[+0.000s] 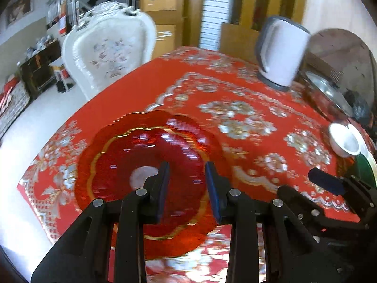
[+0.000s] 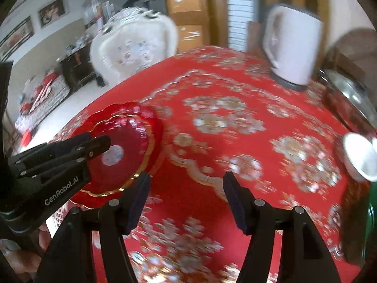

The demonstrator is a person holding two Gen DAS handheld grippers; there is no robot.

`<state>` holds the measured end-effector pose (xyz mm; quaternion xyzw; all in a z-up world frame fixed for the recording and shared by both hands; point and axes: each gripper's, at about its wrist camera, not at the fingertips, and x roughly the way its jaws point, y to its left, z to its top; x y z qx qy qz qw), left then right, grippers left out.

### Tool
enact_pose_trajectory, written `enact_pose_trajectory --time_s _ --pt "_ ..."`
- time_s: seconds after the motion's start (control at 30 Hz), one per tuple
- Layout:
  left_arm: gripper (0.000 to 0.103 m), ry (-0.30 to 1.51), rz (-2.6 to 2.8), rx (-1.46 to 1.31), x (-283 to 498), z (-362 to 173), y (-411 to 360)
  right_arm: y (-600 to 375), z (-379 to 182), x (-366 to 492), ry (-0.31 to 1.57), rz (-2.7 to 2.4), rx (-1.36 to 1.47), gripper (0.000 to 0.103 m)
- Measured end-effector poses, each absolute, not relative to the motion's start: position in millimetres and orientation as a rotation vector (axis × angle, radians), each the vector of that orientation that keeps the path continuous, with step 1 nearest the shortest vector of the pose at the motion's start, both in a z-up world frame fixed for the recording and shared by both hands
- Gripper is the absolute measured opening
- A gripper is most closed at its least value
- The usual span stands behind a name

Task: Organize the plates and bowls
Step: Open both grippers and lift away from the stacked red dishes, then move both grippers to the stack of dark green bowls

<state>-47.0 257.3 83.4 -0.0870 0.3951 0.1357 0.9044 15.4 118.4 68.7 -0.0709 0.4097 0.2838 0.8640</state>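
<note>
Left wrist view. At far left stands a white carved chair (image 1: pixel 110 54), behind the desk (image 1: pixel 235 89), which is covered by a red cloth with a pale flower pattern. The red glass plate (image 1: pixel 132 155), scalloped with a gold line near its rim, lies near the desk's left corner. The left gripper (image 1: pixel 187 165) hangs over the plate. Its fingers (image 1: pixel 165 176) stand a narrow gap apart, and the plate's surface shows through that gap with nothing pinched. Further right, at the far side of the desk, a white kettle (image 1: pixel 282 54) stands upright on a grey base. Just beside it is a shiny metal lid (image 1: pixel 329 94). At the right edge a small white bowl (image 1: pixel 345 142) sits next to a green object (image 1: pixel 364 167); whether the two touch cannot be told. One dark pad of the right gripper (image 1: pixel 326 180) enters below them.

Right wrist view. The left gripper reaches in from the left, its tip over the plate's pale centre mark, and part of a hand (image 2: pixel 21 261) shows below it. The right gripper is held above bare cloth, to the right of the plate. Its fingers (image 2: pixel 235 195) are spread about half wide and are empty. The bowl lies well apart at the right edge. Both views are motion-blurred.
</note>
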Motion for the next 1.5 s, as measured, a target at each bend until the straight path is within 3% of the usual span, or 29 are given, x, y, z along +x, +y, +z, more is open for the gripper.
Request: enact_pose_trajectory --time_s 0.83,1.5 --pt "0.031 0.795 -0.046 0.014 6 104 48 -84 85 18 0.816 0.279 0.091 0.065" --pt "0.031 0.811 -0.160 0.058 16 95 -43 -187 77 8 0.810 0.143 0.220 0.066"
